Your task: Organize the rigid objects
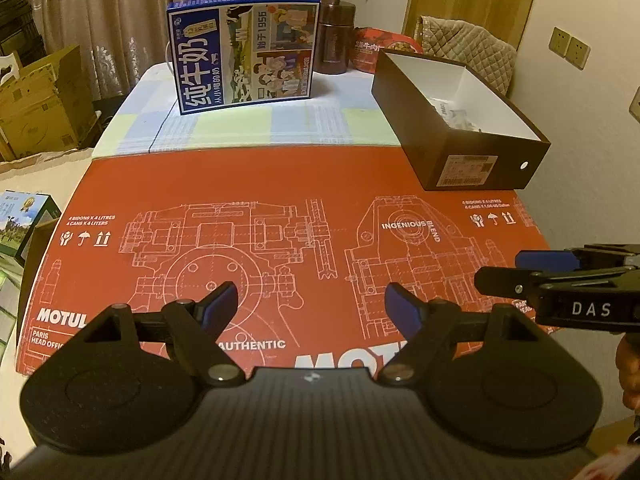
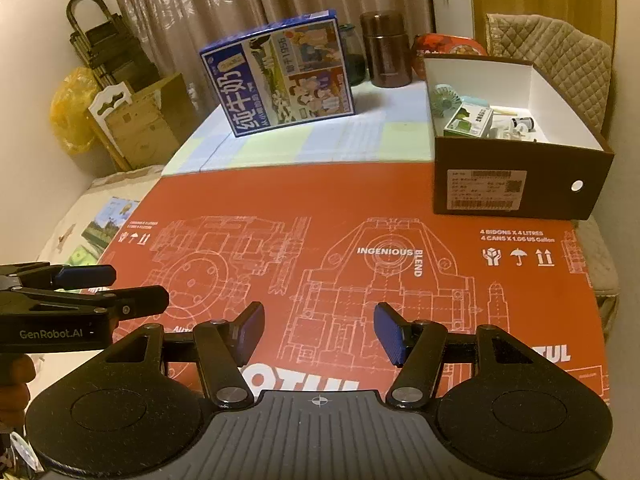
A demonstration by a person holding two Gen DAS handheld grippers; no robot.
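Brown open box [image 2: 520,184] sits ahead and to the right of the right claw [image 2: 319,334], well apart from it, on the far right corner of the red printed cardboard sheet [image 1: 280,200] that covers the near counter. Inside, seen from the right wrist: a small green-and-white carton [image 2: 469,122], a pale mint fan-like item [image 2: 445,98], and a few small white bits too jumbled to name. No loose rigid item lies on the red sheet, so sorting looks largely done or between picks. Blue milk carton box [image 1: 244,52] stands upright far ahead of the left claw [image 1: 312,306], with a brown canister [image 1: 336,38] just beside it to the right. Both claws released, jaws apart, nothing between the pads; they hover side by side over the sheet's near half. Judgement: next pick is likely the blue box or canister; approach low and level, jaws widened first, since the blue box looks too broad for the present gap. Room: the red sheet between claws and box is bare. Watch the counter's right edge just past the brown box, and the left edge, where cartons sit below.
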